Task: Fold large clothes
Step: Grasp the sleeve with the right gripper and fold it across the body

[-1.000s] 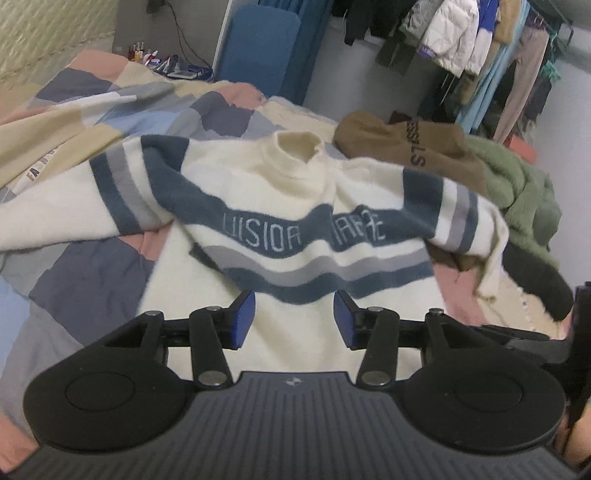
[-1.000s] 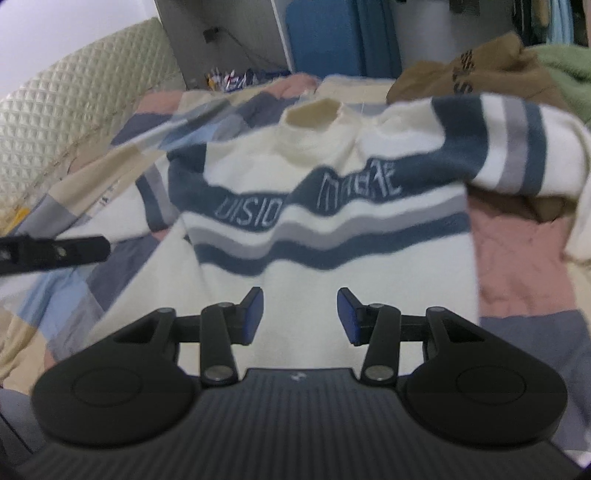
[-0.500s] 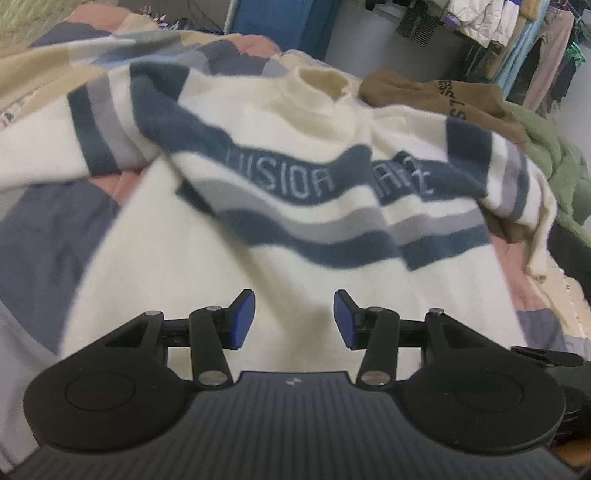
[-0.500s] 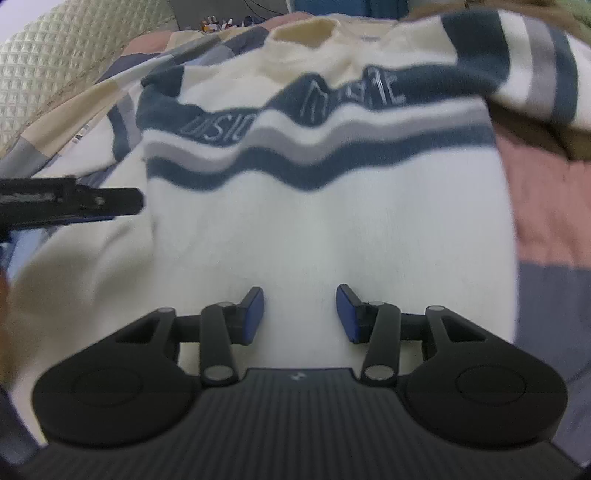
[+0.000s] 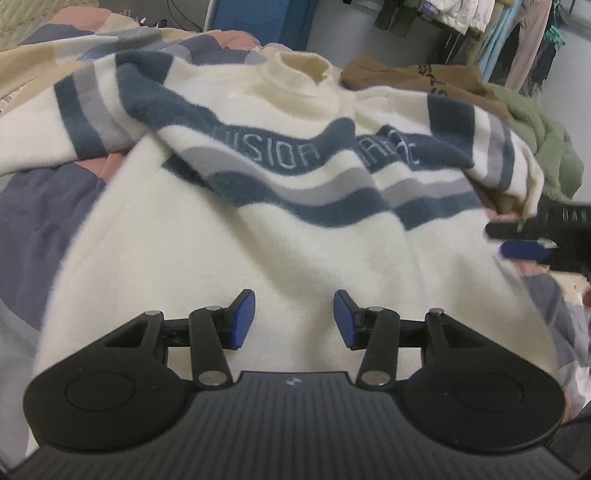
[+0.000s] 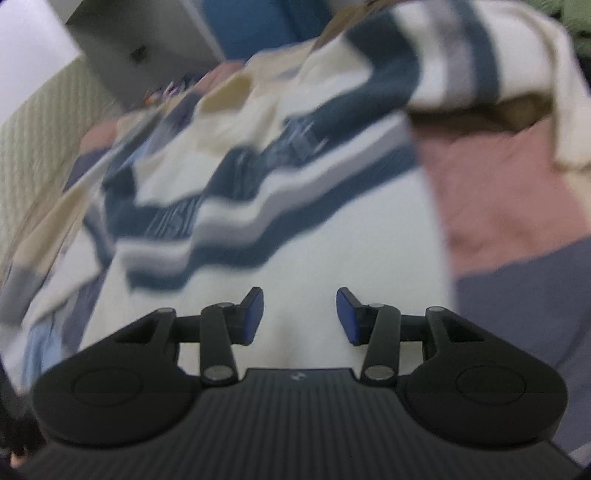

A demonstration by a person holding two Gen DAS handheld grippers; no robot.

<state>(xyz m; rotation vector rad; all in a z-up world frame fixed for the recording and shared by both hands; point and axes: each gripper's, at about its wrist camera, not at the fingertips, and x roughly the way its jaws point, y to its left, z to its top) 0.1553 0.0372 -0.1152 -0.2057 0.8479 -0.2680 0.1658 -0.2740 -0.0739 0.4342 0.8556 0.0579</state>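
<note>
The cream sweater (image 5: 258, 236) is lying spread over the near middle of the quilt (image 5: 40, 199), its flat lower half offering open room. Bare quilt is lying free on the left and, in the right wrist view, on the right (image 6: 517, 229). Far right, a brown garment (image 5: 402, 74) and a green garment (image 5: 543, 140) are piling up, with the sweater's right sleeve (image 5: 491, 147) draping against them. Hanging clothes (image 5: 517, 33) are closing off the far right.

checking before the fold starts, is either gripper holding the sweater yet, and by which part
Nothing is held. The left gripper and right gripper both stand open over the sweater's lower body, pads apart, no fabric between them.
</note>
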